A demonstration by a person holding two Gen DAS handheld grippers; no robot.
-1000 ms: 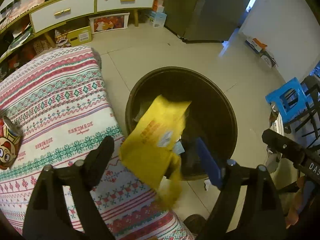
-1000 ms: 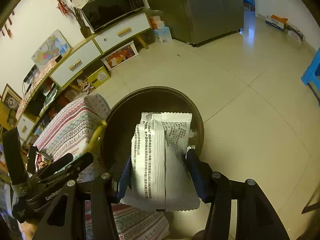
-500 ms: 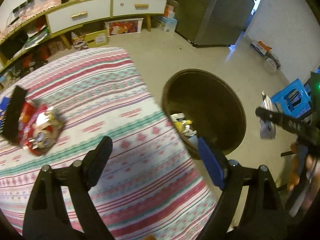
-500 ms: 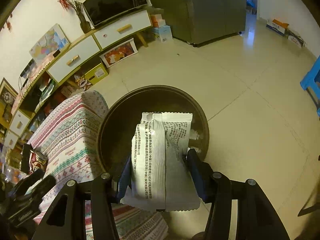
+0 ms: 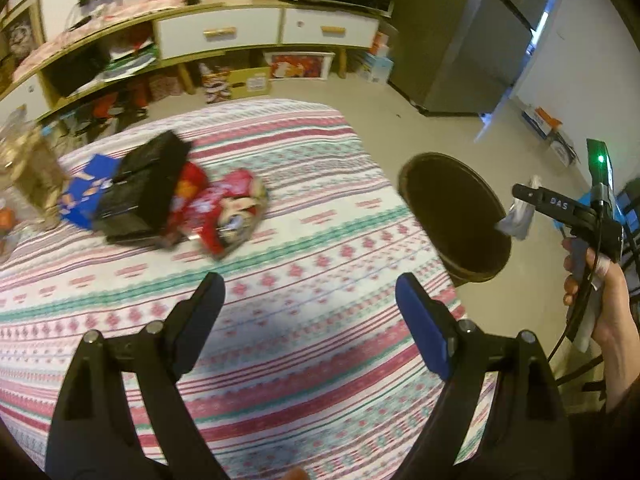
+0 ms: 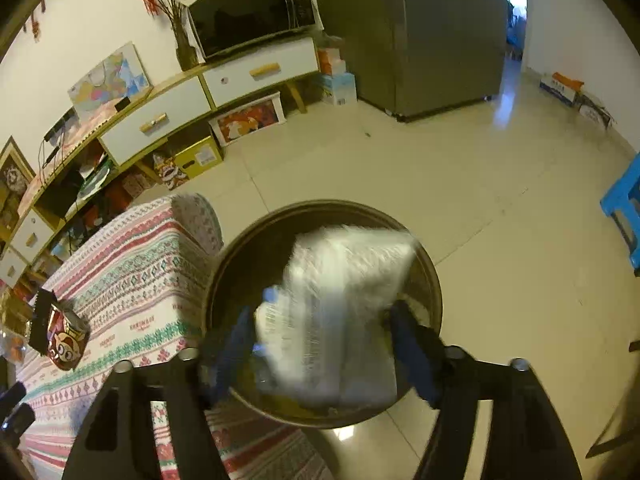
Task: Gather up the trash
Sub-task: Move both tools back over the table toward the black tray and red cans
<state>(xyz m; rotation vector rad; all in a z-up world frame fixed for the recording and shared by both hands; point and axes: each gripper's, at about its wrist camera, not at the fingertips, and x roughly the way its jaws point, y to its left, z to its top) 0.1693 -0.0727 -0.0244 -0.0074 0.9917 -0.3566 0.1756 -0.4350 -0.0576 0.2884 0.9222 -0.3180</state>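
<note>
Your white wrapper (image 6: 340, 312) is smeared by motion blur in the right wrist view; its print cannot be read, and you cannot tell whether either blue finger (image 6: 412, 344) touches it. It hides most of the bin (image 6: 432, 280) interior behind it. The left finger (image 6: 236, 344) is blurred too. In the left wrist view the red snack packet (image 5: 224, 212) and the black box (image 5: 140, 188) on your striped cloth (image 5: 320, 360) are blurred; the packet's picture is unclear. The bin's contents are lost in shadow there. Your right hand (image 5: 600, 296) is cut off by the frame edge
</note>
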